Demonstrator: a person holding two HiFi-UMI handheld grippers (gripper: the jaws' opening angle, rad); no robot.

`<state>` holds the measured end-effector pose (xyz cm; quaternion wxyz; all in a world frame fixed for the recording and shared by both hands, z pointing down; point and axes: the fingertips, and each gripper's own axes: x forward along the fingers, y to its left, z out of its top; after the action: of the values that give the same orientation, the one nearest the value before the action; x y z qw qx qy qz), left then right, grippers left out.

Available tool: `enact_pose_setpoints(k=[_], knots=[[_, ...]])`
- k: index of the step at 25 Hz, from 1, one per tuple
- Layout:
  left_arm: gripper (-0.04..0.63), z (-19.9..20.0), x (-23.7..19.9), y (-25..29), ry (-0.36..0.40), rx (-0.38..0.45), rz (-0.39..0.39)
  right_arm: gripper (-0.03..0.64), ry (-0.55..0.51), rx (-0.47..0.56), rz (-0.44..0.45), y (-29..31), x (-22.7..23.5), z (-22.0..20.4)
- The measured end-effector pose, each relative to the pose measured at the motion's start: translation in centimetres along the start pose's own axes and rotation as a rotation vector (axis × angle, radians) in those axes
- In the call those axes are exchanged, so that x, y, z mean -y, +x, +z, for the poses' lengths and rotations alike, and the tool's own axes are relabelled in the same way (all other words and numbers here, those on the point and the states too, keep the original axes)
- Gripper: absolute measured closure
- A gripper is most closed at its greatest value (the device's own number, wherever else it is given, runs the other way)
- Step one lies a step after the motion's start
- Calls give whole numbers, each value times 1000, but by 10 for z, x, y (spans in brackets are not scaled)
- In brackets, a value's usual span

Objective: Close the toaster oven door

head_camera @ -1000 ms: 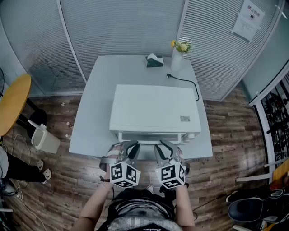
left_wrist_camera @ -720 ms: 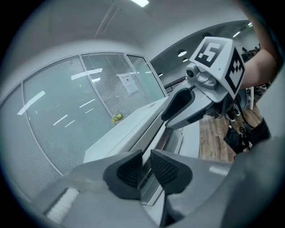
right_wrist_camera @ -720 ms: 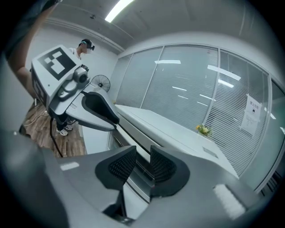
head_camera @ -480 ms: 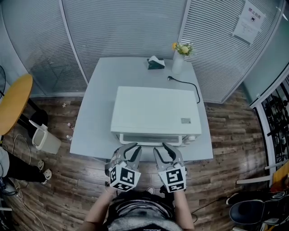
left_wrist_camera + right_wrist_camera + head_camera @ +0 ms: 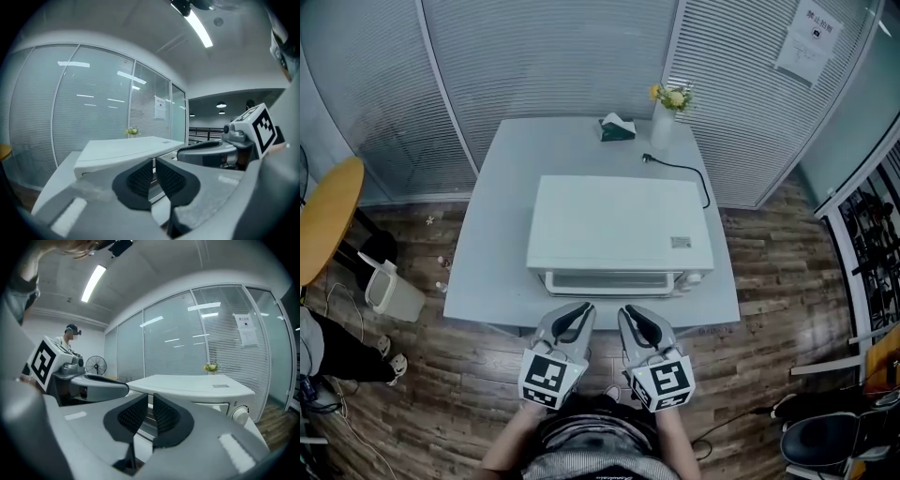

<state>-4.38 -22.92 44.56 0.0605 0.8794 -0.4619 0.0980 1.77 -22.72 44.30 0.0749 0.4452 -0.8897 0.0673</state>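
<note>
The white toaster oven [image 5: 619, 230] sits on the grey table [image 5: 492, 244], and its front door [image 5: 609, 281] stands upright against the body. Both grippers hang side by side just off the table's near edge, a short way from the door and touching nothing. My left gripper [image 5: 575, 321] is closing, its pads down to a thin slit with nothing between them. My right gripper [image 5: 636, 321] is closing too, and it is empty. The oven [image 5: 197, 386] and its knob [image 5: 240, 414] show past the right gripper [image 5: 151, 416]. The left gripper [image 5: 154, 176] faces the oven [image 5: 126, 150].
Behind the oven are a green tissue box [image 5: 617, 127], a vase of yellow flowers [image 5: 666, 111] and the loose power cord [image 5: 680, 169]. A white bin [image 5: 389, 286] and a round wooden table [image 5: 323, 220] stand to the left, and a chair [image 5: 825, 441] at the lower right.
Both grippers have drawn back from the oven's front toward the person and now hang past the table edge. Their jaws have narrowed.
</note>
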Motion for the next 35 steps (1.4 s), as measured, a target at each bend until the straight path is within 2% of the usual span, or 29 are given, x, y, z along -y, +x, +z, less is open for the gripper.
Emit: enact_pose_setpoints(k=[3, 9, 14, 17, 27, 35], knots=[[591, 10, 9, -5, -16, 33, -12, 612, -1, 28, -1, -5, -6, 11], [591, 30, 24, -13, -53, 74, -44, 614, -26, 71, 1, -14, -18, 35], [591, 44, 29, -16, -28, 103, -46, 614, -27, 95, -3, -20, -20, 49], [591, 45, 30, -19, -15, 111, -36, 615, -32, 96, -2, -22, -21, 52], [591, 46, 32, -23, -45, 107, -18, 615, -40, 80, 13, -25, -28, 50], [591, 43, 35, -26, -21, 107, -30, 615, -42, 77, 16, -28, -32, 51]])
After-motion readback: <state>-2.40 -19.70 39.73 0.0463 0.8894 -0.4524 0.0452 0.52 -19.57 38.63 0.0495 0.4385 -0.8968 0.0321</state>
